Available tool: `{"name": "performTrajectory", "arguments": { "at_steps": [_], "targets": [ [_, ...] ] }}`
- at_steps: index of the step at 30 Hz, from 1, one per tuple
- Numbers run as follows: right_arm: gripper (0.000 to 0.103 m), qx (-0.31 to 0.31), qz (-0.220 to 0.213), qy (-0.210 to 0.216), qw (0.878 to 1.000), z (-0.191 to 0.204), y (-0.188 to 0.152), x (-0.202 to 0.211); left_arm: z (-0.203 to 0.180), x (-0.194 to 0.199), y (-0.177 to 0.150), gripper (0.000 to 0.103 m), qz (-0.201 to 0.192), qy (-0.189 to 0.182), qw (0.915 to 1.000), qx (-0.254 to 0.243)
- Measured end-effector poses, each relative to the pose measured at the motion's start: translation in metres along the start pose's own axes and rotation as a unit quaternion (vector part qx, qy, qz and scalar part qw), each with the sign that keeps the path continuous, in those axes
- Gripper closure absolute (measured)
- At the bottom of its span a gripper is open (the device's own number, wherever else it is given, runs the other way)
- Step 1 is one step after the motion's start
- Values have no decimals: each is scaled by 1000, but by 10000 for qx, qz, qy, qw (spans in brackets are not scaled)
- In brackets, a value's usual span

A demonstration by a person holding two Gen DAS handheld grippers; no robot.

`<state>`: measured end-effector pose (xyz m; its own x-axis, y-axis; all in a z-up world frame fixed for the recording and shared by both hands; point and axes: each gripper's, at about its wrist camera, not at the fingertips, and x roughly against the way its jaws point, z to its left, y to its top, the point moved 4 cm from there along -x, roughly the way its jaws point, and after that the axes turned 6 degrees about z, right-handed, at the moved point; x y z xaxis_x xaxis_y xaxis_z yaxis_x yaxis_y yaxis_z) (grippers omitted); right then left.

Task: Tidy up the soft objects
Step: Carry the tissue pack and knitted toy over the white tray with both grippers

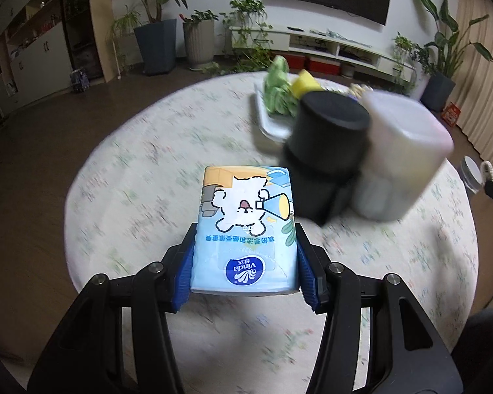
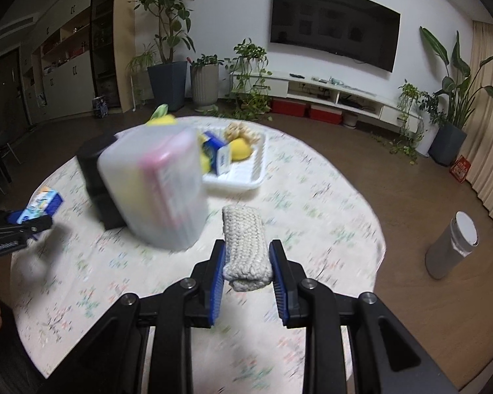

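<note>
Mid-task: left gripper point(image 1: 245, 259) jaws pinching tissue pack point(image 1: 245, 229), right gripper point(image 2: 246, 271) jaws pinching knitted cloth point(image 2: 245, 246); tray point(image 2: 243, 177) upper centre partly filled.

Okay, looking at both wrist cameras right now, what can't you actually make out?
- Translucent container, right wrist view: motion blur smears its contents.
- Black box, left wrist view: blurred, and it hides part of the white tray.
- Green item, left wrist view: too blurred to identify.
- Tissue pack, left wrist view: underside hidden.
</note>
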<state>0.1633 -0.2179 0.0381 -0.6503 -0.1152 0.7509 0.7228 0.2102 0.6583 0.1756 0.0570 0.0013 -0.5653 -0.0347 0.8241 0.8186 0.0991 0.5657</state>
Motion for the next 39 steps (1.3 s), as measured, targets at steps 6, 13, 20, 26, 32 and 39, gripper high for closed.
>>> {"name": "performTrajectory", "arguments": {
  "at_steps": [6, 13, 20, 26, 32, 39],
  "targets": [
    [75, 23, -51, -137, 9999, -21, 29, -8, 16, 2, 30, 53, -125, 69, 9999, 21],
    [75, 50, -80, -255, 9996, -37, 57, -19, 16, -1, 65, 53, -237, 50, 9996, -106],
    [74, 89, -110, -300, 9995, -49, 91, -31, 12, -5, 110, 53, -387, 26, 9989, -278],
    [74, 235, -124, -345, 9991, -54, 125, -47, 5, -20, 145, 53, -431, -54, 9980, -468],
    [74, 422, -78, -263, 9987, -48, 155, -69, -9, -46, 172, 53, -372, -229, 9969, -662],
    [74, 667, 222, -61, 9975, -31, 165, -116, -37, -77, 195, 53, -310, -588, 9916, -1109]
  ]
}}
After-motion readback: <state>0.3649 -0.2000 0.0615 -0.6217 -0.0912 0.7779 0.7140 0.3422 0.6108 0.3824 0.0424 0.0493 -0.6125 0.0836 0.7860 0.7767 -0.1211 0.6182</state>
